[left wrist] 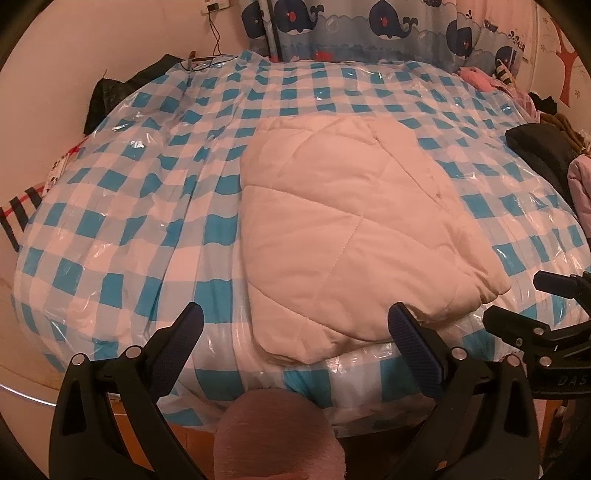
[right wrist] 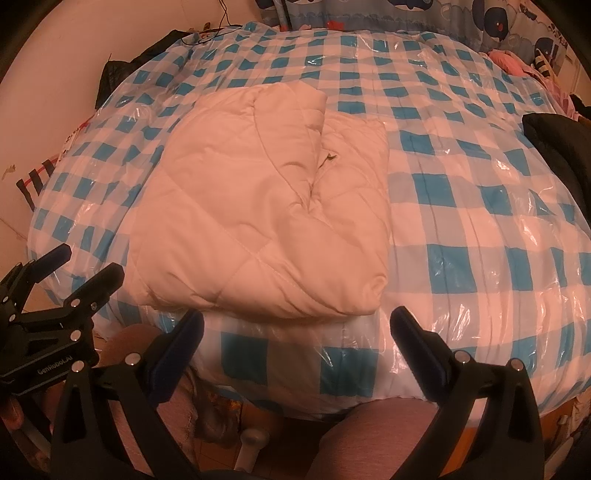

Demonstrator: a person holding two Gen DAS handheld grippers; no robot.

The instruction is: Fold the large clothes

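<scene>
**A:** Left wrist view first. The left gripper (left wrist: 293, 328) hangs just off the near edge of the bed, jaws spread wide and nothing between them. The quilted jacket (left wrist: 347, 229) lies folded into a thick pale bundle on the checked plastic sheet (left wrist: 122, 206), its near edge just beyond the fingertips. The right gripper (left wrist: 517, 306) pokes in at the right, also spread, close to the bundle's near right corner. My guess is both are parked there because the fold looks about finished and they've let go.

**B:** Any bins or bags it's supposed to go in?

**A:** No container anywhere in this view. Just loose clothes heaped along the far right edge, including something dark (left wrist: 535, 147), plus the whale-print fabric (left wrist: 369, 33) behind the bed.

**B:** And the other camera?

**A:** Right wrist view: right gripper (right wrist: 295, 328) wide apart and empty, pointed at the bundle's near edge. The jacket (right wrist: 258, 206) shows a folded-over flap with a seam down the middle, so it's doubled on itself. The sheet (right wrist: 480, 229) lies between it and the bedding, probably to keep things clean. The left gripper (right wrist: 59, 273) sits at the left, parted, not touching the jacket. No box or basket here either.
</scene>
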